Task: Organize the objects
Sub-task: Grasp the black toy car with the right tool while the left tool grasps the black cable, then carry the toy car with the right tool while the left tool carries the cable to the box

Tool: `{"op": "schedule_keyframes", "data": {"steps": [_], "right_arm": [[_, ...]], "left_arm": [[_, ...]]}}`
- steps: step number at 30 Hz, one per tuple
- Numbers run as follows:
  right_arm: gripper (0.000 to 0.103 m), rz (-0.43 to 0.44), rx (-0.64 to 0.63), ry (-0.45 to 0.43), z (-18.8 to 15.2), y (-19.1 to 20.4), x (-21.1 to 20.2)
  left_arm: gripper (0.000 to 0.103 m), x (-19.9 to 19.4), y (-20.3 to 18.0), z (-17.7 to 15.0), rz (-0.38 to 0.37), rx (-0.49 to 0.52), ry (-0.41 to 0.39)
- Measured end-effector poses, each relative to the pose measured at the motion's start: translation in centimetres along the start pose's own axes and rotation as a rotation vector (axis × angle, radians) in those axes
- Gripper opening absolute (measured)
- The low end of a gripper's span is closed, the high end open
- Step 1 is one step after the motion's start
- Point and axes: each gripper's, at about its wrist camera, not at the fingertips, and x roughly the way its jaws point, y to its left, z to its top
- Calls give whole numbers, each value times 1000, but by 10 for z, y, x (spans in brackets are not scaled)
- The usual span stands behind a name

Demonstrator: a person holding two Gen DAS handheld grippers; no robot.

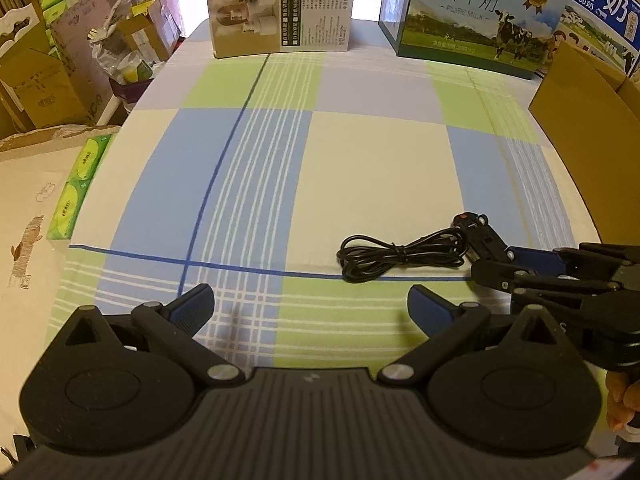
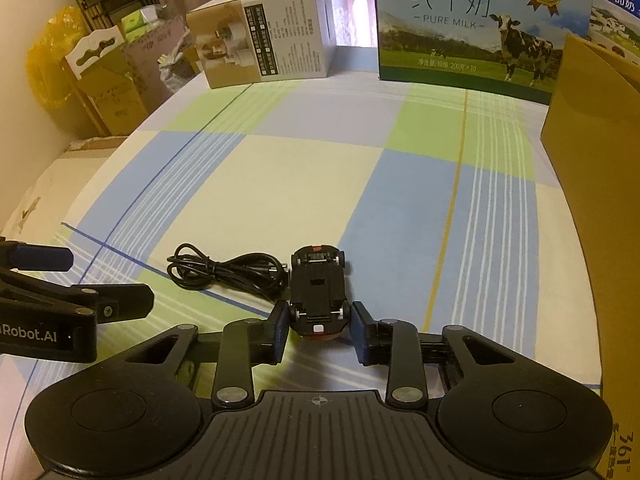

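A small toy car [image 2: 318, 288] lies upside down on the checked cloth, black underside up and red body beneath. My right gripper [image 2: 320, 322] is shut on its near end, one pad against each side. In the left wrist view the toy car [image 1: 476, 230] sticks out tilted from the right gripper [image 1: 496, 262] at the right edge. A coiled black cable [image 2: 224, 272] lies just left of the car, its plug end touching it; the same cable [image 1: 384, 256] lies ahead and right of my left gripper [image 1: 312, 304]. That gripper stands open with nothing between its fingers.
At the back stand a brown-and-white product box [image 1: 280, 8] and a pure-milk carton [image 1: 480, 20]. A plain cardboard box [image 1: 592, 120] stands at the right. Green tissue packs [image 1: 80, 184] lie off the left edge of the checked cloth [image 1: 360, 152]. Boxes and bags are piled beyond.
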Motion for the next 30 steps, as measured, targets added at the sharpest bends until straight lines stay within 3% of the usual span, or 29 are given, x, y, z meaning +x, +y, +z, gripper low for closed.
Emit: {"op": "schedule_keyframes", "data": {"steps": [18, 26, 30], "right_arm": [[29, -115, 119, -8, -7, -54, -16], [29, -114, 108, -10, -7, -55, -14], [29, -111, 109, -12, -6, -54, -12]], "left_arm": [[102, 32, -37, 16, -109, -54, 28], [102, 46, -48, 21, -76, -36, 8], [96, 49, -50, 20, -70, -21, 0]]}}
